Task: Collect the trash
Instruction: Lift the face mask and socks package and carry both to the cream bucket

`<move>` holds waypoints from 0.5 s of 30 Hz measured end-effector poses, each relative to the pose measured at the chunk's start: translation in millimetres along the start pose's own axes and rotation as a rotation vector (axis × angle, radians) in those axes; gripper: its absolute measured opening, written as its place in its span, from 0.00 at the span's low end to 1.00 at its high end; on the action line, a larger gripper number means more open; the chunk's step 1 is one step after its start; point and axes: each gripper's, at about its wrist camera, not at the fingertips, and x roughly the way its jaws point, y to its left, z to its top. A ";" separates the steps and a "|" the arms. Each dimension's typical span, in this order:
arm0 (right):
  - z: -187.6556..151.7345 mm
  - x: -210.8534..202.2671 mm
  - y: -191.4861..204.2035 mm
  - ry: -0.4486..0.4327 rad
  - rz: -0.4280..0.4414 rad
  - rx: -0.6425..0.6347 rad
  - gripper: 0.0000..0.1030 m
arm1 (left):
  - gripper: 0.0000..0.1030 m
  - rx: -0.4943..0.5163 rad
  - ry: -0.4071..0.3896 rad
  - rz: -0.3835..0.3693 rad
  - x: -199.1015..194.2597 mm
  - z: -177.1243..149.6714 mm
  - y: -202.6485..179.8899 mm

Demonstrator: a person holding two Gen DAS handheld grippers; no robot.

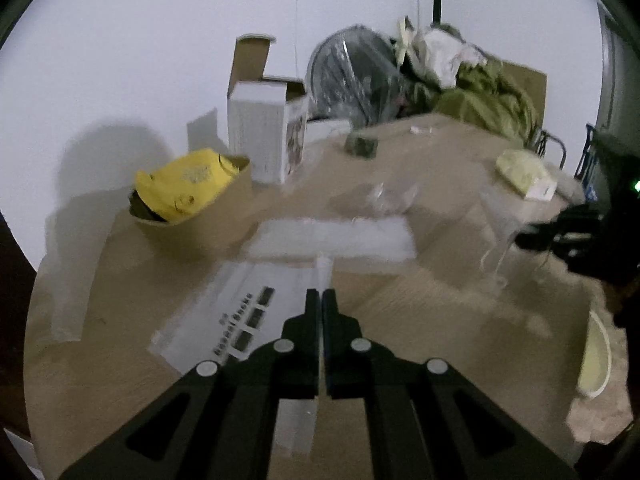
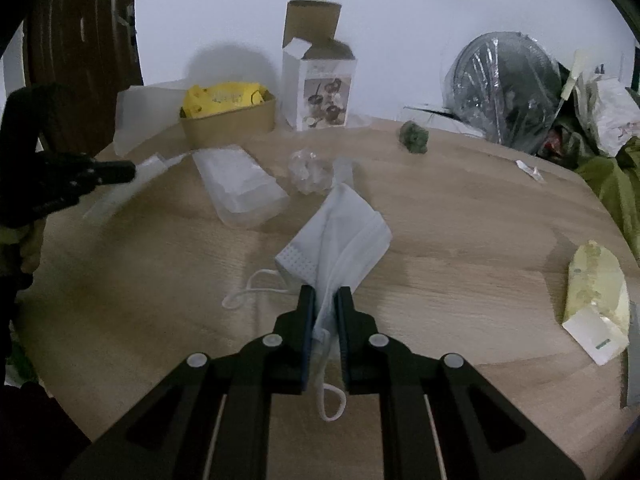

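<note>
My left gripper is shut on a thin clear plastic wrapper with black print, which hangs over the wooden table. In the right wrist view the same gripper shows at the far left with the wrapper trailing from its tips. My right gripper is shut on a white face mask; one ear loop droops to the left and another hangs between the fingers. In the left wrist view the right gripper appears at the right edge.
On the table lie a flat clear bag, crumpled clear plastic, a green lump, a small white scrap and a pale yellow packet. A cardboard bowl with a yellow wrapper, an open white carton and a plastic-wrapped fan stand at the back.
</note>
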 end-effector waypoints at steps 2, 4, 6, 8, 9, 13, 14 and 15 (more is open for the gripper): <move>-1.7 -7.6 -1.2 -0.015 -0.004 0.002 0.10 | 0.01 -0.005 -0.029 -0.005 -12.2 4.8 -4.0; -4.5 -16.7 -2.4 -0.031 -0.008 0.005 0.10 | 0.01 -0.006 -0.061 -0.017 -27.5 10.3 -11.1; -8.1 -25.7 -3.5 -0.045 -0.012 0.007 0.10 | 0.01 0.000 -0.080 -0.031 -38.9 14.5 -19.0; -11.9 -35.8 -3.0 -0.055 -0.018 0.004 0.10 | 0.01 0.006 -0.101 -0.044 -50.6 19.1 -27.9; -13.8 -40.7 -2.5 -0.060 -0.021 0.000 0.10 | 0.01 0.008 -0.119 -0.049 -58.1 21.7 -33.3; -20.9 -62.1 -3.4 -0.089 -0.040 -0.001 0.10 | 0.01 0.030 -0.159 -0.083 -77.2 29.9 -52.2; -21.5 -65.3 -4.5 -0.094 -0.045 0.001 0.10 | 0.01 0.038 -0.165 -0.088 -80.6 31.2 -56.8; -24.4 -73.0 -6.2 -0.105 -0.051 0.005 0.10 | 0.01 0.049 -0.176 -0.094 -85.2 33.4 -63.5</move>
